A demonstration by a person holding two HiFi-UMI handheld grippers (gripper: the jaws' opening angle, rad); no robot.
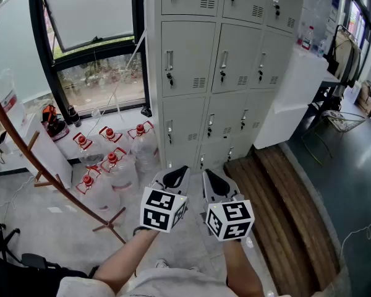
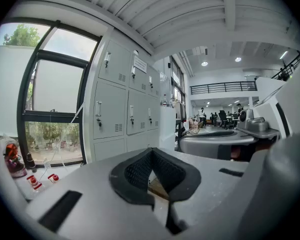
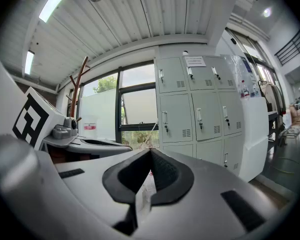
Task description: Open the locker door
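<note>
Lockers [image 1: 222, 60] closed, red-capped water jugs [image 1: 114, 166] beside, left claw [image 1: 176, 176] and right claw [image 1: 213, 179] closed, empty

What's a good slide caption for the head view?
Left gripper and right gripper, shut and empty, face closed grey lockers.

Water jugs [image 1: 119, 172] beside wooden rack [image 1: 37, 167]

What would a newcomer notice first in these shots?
The grey lockers fill the top centre of the head view, all doors closed. Low in front of them, the left gripper and right gripper sit side by side, fingers together and holding nothing. Red-capped jugs cluster on the floor to the left, under the window.
</note>
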